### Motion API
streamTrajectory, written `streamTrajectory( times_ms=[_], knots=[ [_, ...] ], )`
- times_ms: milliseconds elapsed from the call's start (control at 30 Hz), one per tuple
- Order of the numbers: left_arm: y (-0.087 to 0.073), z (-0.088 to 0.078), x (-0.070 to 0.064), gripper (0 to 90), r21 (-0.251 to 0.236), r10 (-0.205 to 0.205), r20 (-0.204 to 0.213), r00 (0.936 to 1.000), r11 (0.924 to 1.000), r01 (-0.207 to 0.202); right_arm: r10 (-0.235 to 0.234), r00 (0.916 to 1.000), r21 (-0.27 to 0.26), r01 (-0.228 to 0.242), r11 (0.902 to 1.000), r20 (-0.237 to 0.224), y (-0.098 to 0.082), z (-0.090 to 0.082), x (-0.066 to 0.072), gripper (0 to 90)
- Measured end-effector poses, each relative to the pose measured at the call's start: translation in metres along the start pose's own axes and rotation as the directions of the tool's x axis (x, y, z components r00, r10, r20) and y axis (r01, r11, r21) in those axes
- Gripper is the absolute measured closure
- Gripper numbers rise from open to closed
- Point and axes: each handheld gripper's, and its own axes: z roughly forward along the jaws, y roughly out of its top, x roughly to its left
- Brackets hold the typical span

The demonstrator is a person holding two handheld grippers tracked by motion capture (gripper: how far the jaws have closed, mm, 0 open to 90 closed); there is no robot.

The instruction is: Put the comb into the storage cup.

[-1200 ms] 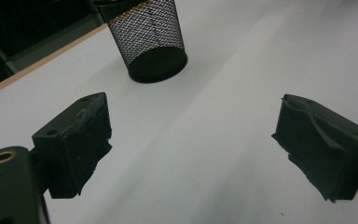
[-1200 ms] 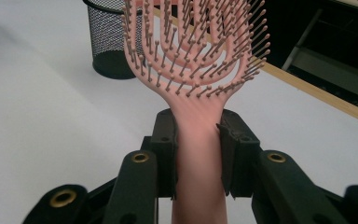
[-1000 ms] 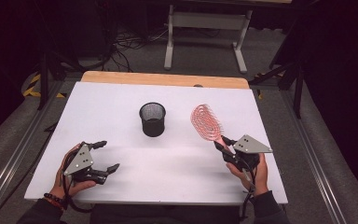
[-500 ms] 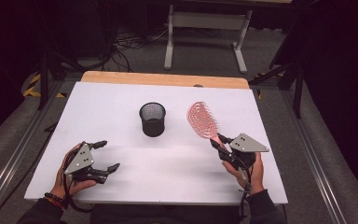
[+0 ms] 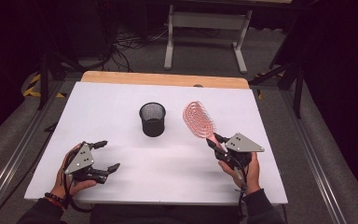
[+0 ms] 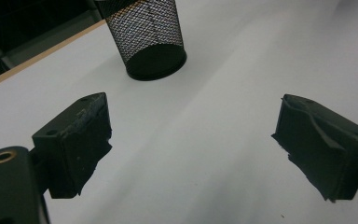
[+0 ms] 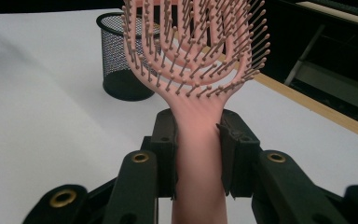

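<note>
- While the right gripper (image 7: 196, 140) is clamped on the handle of the pink brush (image 7: 193, 60), both jaws press the neck just below the bristle head, one on each side; the hold looks square, no tilt visible in the right gripper view.
- Brush position: in the high view the brush (image 5: 199, 119) stands right of centre, head raised toward the upper left of the right gripper (image 5: 217, 143), clear of the table surface as far as can be judged.
- Cup (image 5: 152, 119): black mesh, upright, at mid-frame in the high view, near the brush head but apart from it; mouth open, contents cannot be made out.
- Left gripper (image 5: 105, 156): lower left of the high view, jaws spread wide with nothing between them; in its own view the cup (image 6: 147, 37) sits at upper left, well ahead.
- Table (image 5: 261, 107): white, otherwise bare.
- Judgement: likely step is placing the brush in the cup. To do it well, bring the brush over the mouth, turn it upright handle-down or head-down as fits, and lower it centred.
- Risk: the cup is light and unheld; a rim strike could tip it. The free left gripper could steady it.
</note>
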Motion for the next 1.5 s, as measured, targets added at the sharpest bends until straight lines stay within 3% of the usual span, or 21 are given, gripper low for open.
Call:
streamTrajectory(
  times_ms=[567,667,1500],
  knots=[
    [0.01,0.004,0.002,10.8,-0.018,0.0,0.017,0.9999,0.9998,0.001,-0.017,0.9996,-0.003,0.017,0.9998,-0.021,0.004,0.01,0.01,69.6],
    [0.016,0.009,0.0,10.7,-0.019,0.009,0.039,0.9992,0.9998,-0.008,-0.023,0.9993,-0.001,0.023,0.9997,-0.031,0.006,0.013,0.014,69.6],
    [0.045,0.034,-0.011,11.7,-0.007,0.051,0.07,0.9963,0.9987,-0.05,-0.036,0.9955,-0.023,0.034,0.9992,-0.087,0.015,0.033,0.04,69.6]
  ],
)
